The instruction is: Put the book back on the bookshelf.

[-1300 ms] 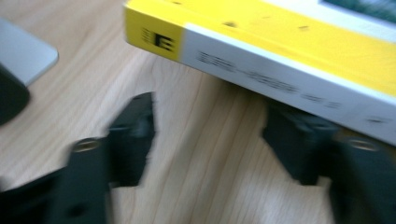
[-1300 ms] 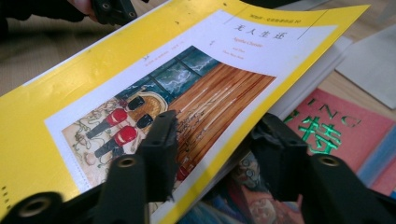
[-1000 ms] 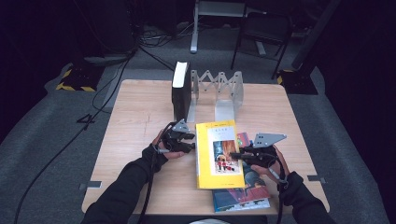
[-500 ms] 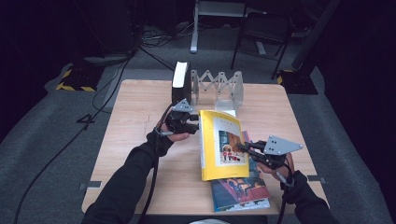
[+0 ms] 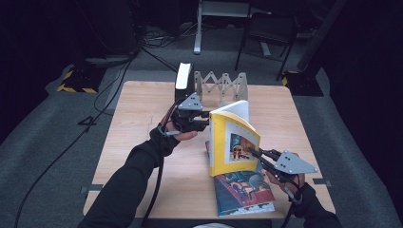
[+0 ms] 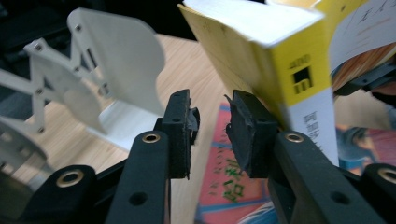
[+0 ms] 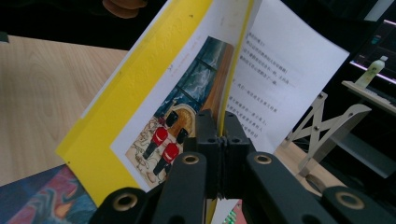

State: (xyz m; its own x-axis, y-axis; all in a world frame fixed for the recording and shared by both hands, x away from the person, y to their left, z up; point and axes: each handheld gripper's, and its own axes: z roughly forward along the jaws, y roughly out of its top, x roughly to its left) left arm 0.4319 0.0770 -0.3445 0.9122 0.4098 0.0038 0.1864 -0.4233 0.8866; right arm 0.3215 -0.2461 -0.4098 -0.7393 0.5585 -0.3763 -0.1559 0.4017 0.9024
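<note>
Yellow book [image 5: 234,145] is standing tilted above the middle of the table [image 5: 142,137], its front cover bowing outward and its white page block facing the far edge. Its lower edge is sitting over a second book [image 5: 243,190], a colourful one lying flat near the table's front edge.

Right gripper [image 5: 254,154] is pinching the yellow cover at its open edge; in the right gripper view the two black jaws are pressing together on the cover, just below the picture of two red-coated figures, with white printed pages fanning out behind.

Left gripper [image 5: 205,119] is sitting at the book's upper far corner, next to the spine. In the left gripper view its jaws have just been closing but are standing apart with a clear gap and nothing between the pads; the right-hand pad [image 6: 247,133] is lying just against the yellow spine, though whether it is touching I cannot tell.

Behind the book, a white folding rack [image 5: 221,85] is standing near the far edge, with a dark upright book [image 5: 184,78] at its left end.
</note>
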